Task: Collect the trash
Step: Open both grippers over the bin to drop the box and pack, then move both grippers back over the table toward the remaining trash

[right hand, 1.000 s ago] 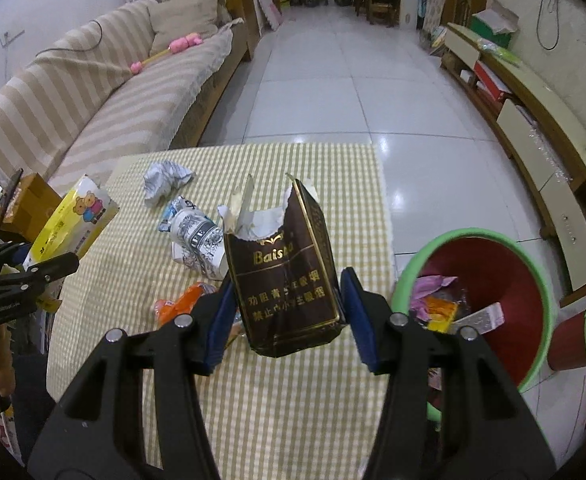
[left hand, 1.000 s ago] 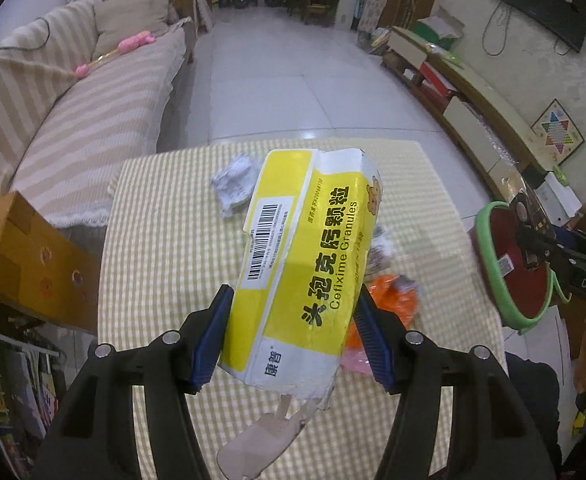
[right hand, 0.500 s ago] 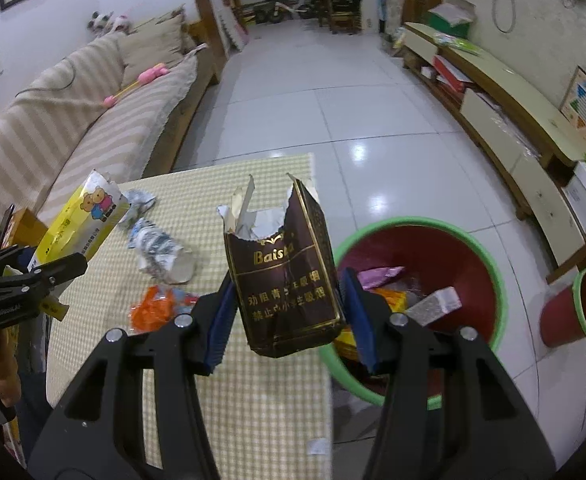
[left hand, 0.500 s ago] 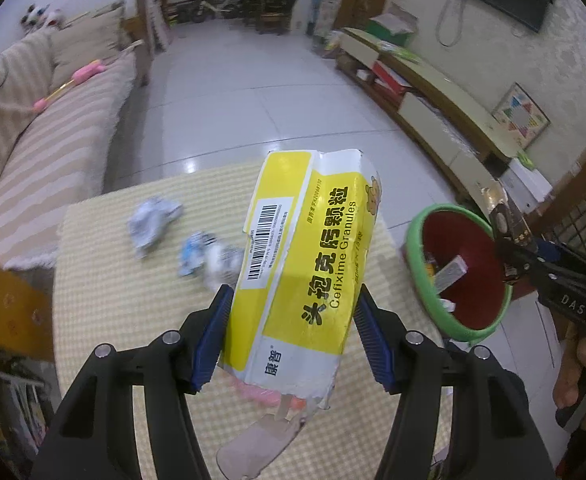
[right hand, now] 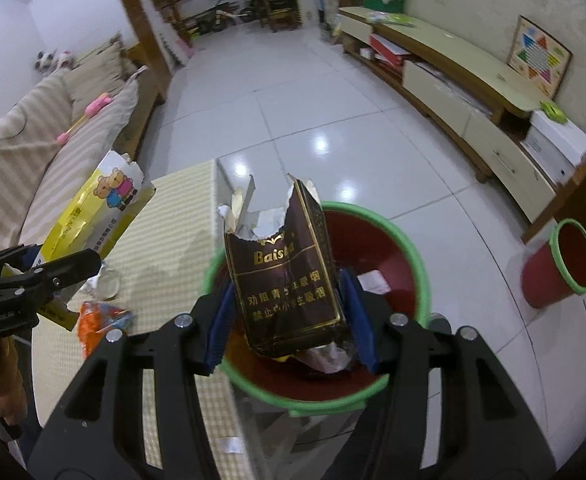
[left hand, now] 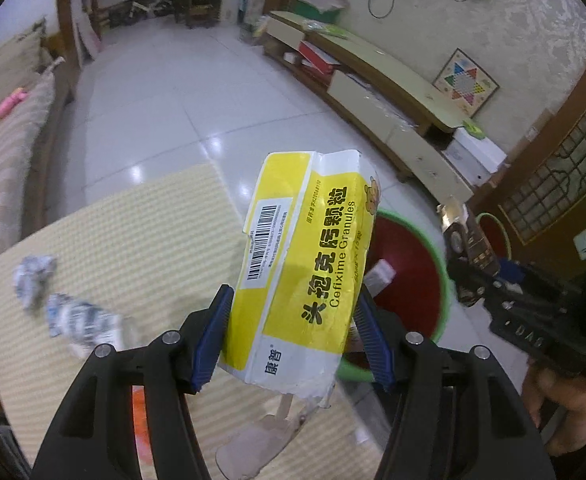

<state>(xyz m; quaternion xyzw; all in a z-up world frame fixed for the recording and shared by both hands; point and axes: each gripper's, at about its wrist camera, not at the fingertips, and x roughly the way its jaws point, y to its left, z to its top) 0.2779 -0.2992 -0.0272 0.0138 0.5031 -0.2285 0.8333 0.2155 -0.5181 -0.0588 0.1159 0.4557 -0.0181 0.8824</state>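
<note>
My right fingers [right hand: 289, 320] clamp the torn brown packet [right hand: 287, 276] above the red bin [right hand: 409, 248], probably ready to drop; left fingers [left hand: 293, 340] grip the yellow medicine box [left hand: 309, 264] near the table [left hand: 141, 240] edge, bound there too.

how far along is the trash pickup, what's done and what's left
Done: a few scraps already lie in the red bin. In hand: the right tool holds a torn brown pack over the bin; the left tool holds a yellow medicine box. Left: crumpled paper, a crushed wrapper and orange wrapper on the table.
</note>
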